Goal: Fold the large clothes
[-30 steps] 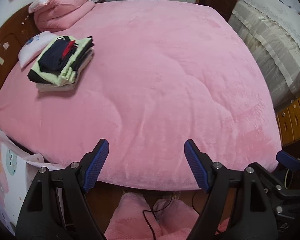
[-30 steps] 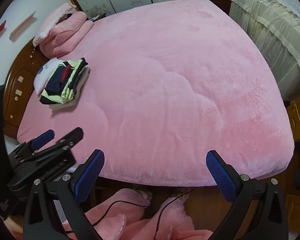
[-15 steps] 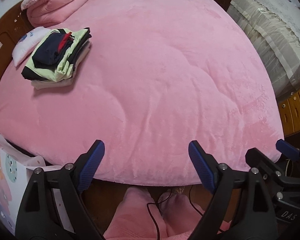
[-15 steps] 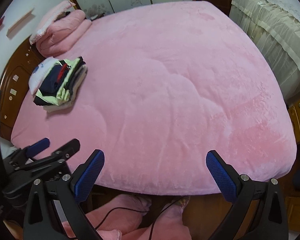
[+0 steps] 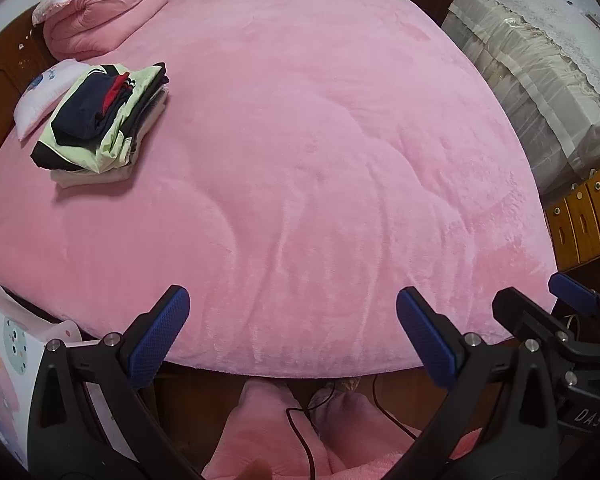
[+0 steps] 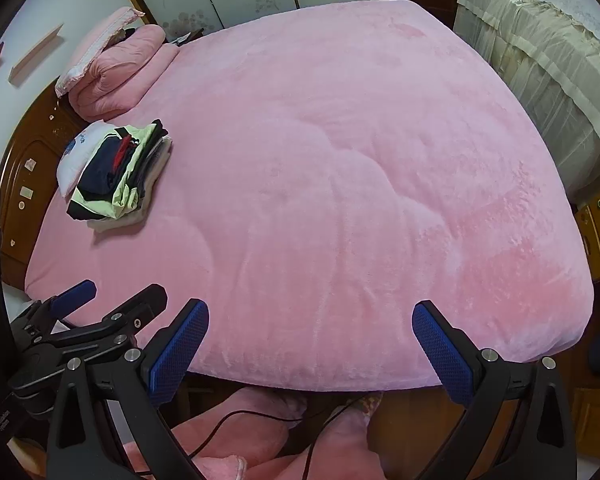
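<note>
A stack of folded clothes (image 5: pixel 104 124), navy, red, pale green and white, sits on the far left of the pink bed (image 5: pixel 320 152); it also shows in the right wrist view (image 6: pixel 120 172) on the pink bed (image 6: pixel 340 184). My left gripper (image 5: pixel 292 332) is open and empty, held above the bed's near edge. My right gripper (image 6: pixel 308 344) is open and empty, also over the near edge, to the right of the left one. Each gripper shows at the side of the other's view.
A folded pink quilt and pillow (image 5: pixel 96 16) lie at the head of the bed, with a small white pillow (image 5: pixel 44 92) under the stack. A cloth-covered piece of furniture (image 5: pixel 540 80) and wooden drawers (image 5: pixel 584 216) stand right. My pink-trousered legs (image 5: pixel 284 432) and a cable are below.
Both grippers have risen and tilted a little, so the bed and the folded stack sit lower in view. Both stay open and empty.
</note>
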